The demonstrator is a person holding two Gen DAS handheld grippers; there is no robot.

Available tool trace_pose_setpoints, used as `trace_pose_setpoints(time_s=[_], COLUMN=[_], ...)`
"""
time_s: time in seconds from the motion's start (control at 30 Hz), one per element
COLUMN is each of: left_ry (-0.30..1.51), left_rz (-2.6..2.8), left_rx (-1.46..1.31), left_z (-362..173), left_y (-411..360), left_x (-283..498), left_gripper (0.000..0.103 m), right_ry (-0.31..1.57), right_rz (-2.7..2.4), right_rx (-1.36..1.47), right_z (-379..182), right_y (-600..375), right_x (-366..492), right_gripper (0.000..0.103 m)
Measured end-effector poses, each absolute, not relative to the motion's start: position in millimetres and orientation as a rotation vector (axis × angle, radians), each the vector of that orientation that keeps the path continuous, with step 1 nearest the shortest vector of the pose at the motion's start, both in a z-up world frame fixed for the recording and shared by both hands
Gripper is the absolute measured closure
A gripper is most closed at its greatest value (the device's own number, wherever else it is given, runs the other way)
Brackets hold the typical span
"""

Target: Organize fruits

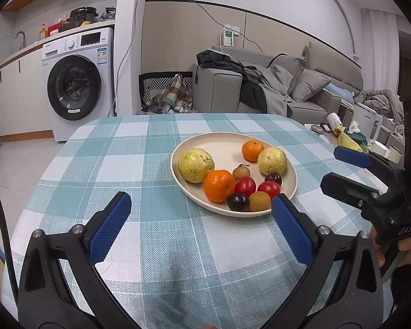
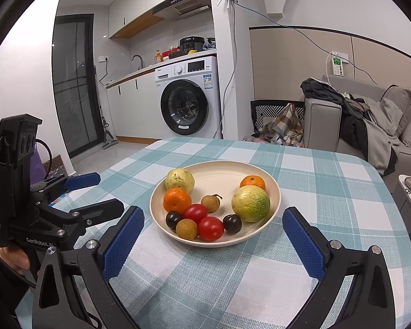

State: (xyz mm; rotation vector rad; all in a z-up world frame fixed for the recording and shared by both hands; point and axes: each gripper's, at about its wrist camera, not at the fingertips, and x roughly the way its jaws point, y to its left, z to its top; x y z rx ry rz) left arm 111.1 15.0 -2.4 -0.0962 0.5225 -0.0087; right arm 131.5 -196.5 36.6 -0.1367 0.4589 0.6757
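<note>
Claws [image 1: 201, 219] [image 2: 213, 235] open nr fruit plate [image 2: 219, 170].

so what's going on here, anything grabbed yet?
Nothing yet. A person holds a gripper in each hand, and both the left gripper and the right gripper hover open and empty over the checked tablecloth, just short of the plate. All the fruit sits on the plate: two guavas, two oranges, two red tomatoes, two dark plums and two brown longans. The near orange touches the left guava. No sorting is visible so far.
</note>
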Motion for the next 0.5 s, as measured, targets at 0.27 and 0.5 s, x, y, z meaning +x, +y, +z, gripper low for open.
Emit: trace_pose_setpoints(time_s=[0.27, 0.5], left_ry=[0.524, 0.526], left_rz=[-0.005, -0.003], left_rx=[-0.096, -0.095], left_z=[-3.0, -3.3], left_y=[15.7, 16.1], left_x=[111.0, 111.0], left_gripper=[0.001, 0.001], right_ry=[0.460, 0.460], right_rz=[0.675, 0.678], right_rx=[-0.137, -0.141], right_z=[36.6, 35.6], right_y=[-196.3, -196.7], right_x=[131.5, 131.2], right_gripper=[0.000, 0.000])
